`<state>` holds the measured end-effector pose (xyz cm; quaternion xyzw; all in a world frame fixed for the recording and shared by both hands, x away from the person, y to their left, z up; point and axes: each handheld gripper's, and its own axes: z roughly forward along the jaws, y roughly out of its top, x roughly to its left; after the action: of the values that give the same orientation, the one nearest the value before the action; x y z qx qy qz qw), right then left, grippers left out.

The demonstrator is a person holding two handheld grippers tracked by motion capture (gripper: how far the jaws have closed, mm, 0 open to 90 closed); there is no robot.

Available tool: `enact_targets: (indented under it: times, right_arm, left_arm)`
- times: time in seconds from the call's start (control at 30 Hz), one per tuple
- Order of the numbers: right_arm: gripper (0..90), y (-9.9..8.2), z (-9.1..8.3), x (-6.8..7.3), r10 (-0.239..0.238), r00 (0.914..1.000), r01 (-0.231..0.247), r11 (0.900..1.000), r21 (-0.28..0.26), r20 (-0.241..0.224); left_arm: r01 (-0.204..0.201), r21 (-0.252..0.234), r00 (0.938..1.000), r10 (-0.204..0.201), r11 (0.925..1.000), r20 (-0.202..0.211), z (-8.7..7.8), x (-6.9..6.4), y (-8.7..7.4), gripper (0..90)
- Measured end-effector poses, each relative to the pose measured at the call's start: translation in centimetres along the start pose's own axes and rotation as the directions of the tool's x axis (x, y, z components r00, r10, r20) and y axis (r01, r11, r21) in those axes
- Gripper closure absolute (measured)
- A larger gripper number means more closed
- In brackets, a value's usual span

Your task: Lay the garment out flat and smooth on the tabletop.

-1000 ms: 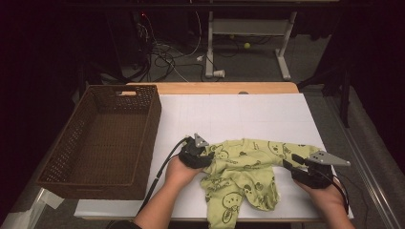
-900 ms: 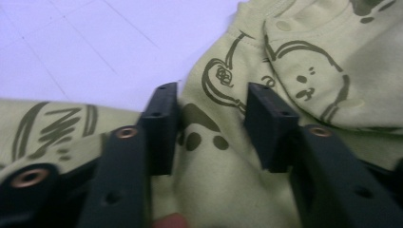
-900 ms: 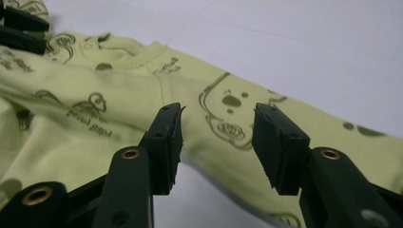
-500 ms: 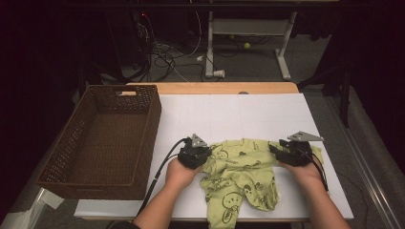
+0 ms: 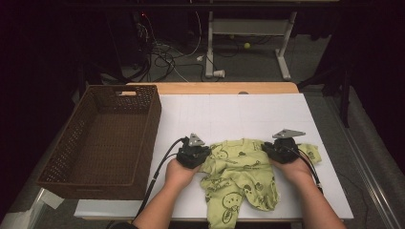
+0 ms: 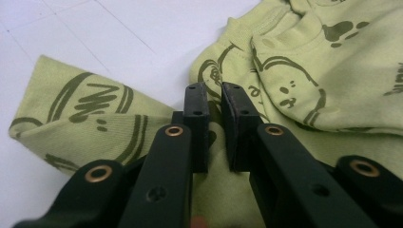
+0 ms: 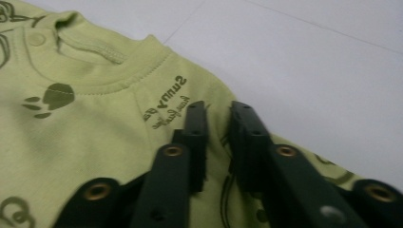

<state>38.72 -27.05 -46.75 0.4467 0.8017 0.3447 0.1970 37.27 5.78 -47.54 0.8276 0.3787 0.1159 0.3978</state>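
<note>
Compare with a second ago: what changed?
The right gripper moved inward from the sleeve end to the shoulder of the green baby suit and closed its jaws on the fabric. The left gripper also closed on the other shoulder. Basket and suit unmoved.

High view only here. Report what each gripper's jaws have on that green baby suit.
Observer: The left gripper has just closed its jaws on a fold of the baby suit, between the sleeve and the neckline.
Operator: Now the right one.
Observer: The right gripper has just closed on the shoulder fabric, right beside small printed lettering.
Operator: Give me the collar.
Observer: A snap button sits on the collar band.
</note>
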Motion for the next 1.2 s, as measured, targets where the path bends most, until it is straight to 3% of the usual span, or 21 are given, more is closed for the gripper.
enact_targets:
  times: [0.13,0.2,0.27,0.4,0.5,0.57,0.6,0.67,0.83,0.97,1.1,1.2]
  right_arm:
    - [88.0,-0.5,-0.3,0.2,0.001,1.0000,-0.001,0.9994,-0.033,-0.008]
    - [87.9,-0.8,-0.7,0.9,-0.030,0.9993,0.032,0.9974,-0.065,0.020]
    - [87.9,-1.1,-1.3,1.2,-0.031,0.9985,0.035,0.9942,-0.102,0.044]
    - [87.9,-1.7,-2.3,1.2,-0.035,0.9975,0.044,0.9893,-0.139,0.062]
    - [88.0,-1.7,-3.6,1.5,-0.037,0.9974,0.047,0.9829,-0.178,0.062]
    - [88.0,-1.9,-4.7,1.9,-0.041,0.9965,0.055,0.9773,-0.205,0.074]
    - [88.0,-2.1,-5.2,2.0,-0.037,0.9966,0.053,0.9736,-0.222,0.074]
    - [88.0,-2.2,-5.7,2.2,-0.036,0.9968,0.051,0.9714,-0.232,0.071]
    - [88.0,-2.8,-7.9,3.0,-0.018,0.9955,0.045,0.9525,-0.301,0.093]
    - [88.0,-2.7,-8.4,3.4,-0.028,0.9916,0.068,0.9446,-0.321,0.127]
    - [88.0,-1.7,-7.8,2.6,0.006,0.9888,0.045,0.9401,-0.338,0.149]
    - [88.0,-0.5,-6.4,1.3,0.020,0.9838,0.043,0.9396,-0.340,0.178]
  left_arm:
    - [-0.002,-0.013,1.0000,0.002,0.9999,0.002,-0.1,0.0,-0.1,78.8]
    - [-0.004,-0.043,1.0000,0.004,0.9991,0.000,-0.4,0.0,-0.2,78.8]
    - [-0.015,-0.090,0.9999,0.015,0.9958,-0.002,-0.8,-0.1,-0.5,78.7]
    - [-0.048,-0.120,0.9988,0.048,0.9916,0.003,-1.1,-0.4,-0.7,78.7]
    - [-0.046,-0.135,0.9989,0.047,0.9898,0.006,-1.5,-0.9,-0.9,78.7]
    - [-0.021,-0.160,0.9986,0.029,0.9869,0.044,-2.0,-1.7,-1.1,78.6]
    - [-0.021,-0.160,0.9986,0.029,0.9869,0.044,-2.0,-1.7,-1.1,78.6]
    - [-0.068,-0.186,0.9972,0.072,0.9802,0.019,-2.9,-2.9,-0.9,78.5]
    - [-0.087,-0.238,0.9957,0.092,0.9674,0.008,-4.5,-4.0,-0.9,78.5]
    - [-0.094,-0.267,0.9955,0.090,0.9591,-0.028,-4.9,-4.0,-0.4,78.5]
    - [-0.103,-0.249,0.9942,0.092,0.9631,-0.056,-4.1,-3.2,0.9,78.5]
    - [-0.098,-0.241,0.9933,0.080,0.9655,-0.083,-3.0,-1.9,2.6,78.5]
